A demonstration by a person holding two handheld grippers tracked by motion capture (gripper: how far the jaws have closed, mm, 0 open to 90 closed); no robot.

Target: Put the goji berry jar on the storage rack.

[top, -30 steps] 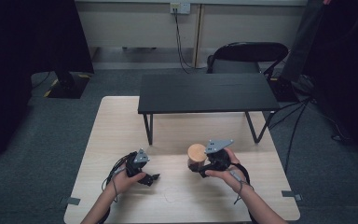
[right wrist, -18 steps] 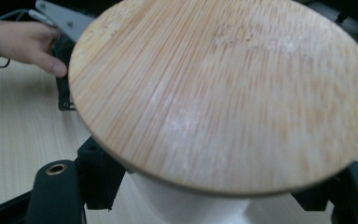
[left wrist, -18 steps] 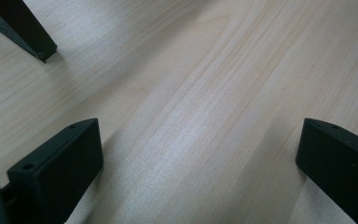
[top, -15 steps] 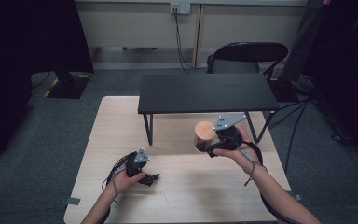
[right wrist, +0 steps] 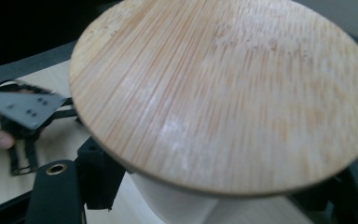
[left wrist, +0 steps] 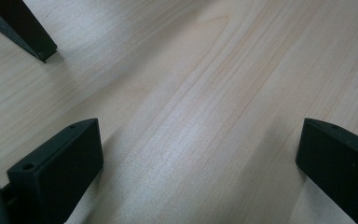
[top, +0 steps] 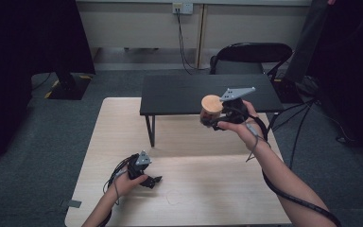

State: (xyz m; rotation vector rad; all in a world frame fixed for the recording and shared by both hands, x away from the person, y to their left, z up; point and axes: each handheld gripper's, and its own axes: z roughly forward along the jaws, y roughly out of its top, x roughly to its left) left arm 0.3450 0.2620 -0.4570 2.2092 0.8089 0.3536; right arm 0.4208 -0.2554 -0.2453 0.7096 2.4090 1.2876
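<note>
Since a second ago your right gripper (top: 213, 118) has carried the jar (top: 211, 109) up off the near part of the light wooden table (top: 123, 123) and away from you, so it now hangs in the air at the near edge of the black bench (top: 179, 94), toward its right end; your left gripper (top: 147, 179) has stayed low on the table at the near left. That left gripper rests with its jaws spread wide and nothing but bare wood grain between them in the left gripper view. The right one is clamped on the jar's pale body just under the round bamboo lid (right wrist: 223, 88) — a sound place to hold, since the lid overhangs the jaws and would stop a downward slip. Judge the jar as stiff and probably fairly light, though whether it is ceramic or glass, or holds anything, you can't tell from the blurred sliver of white body in the right gripper view. A smooth round wall can twist in two flat jaws, so keep the squeeze firm and the jar upright. The lid may only be sitting loose — don't tilt it, and don't lift by the lid. Set it down gently; such a body could chip against the bench edge.
</note>
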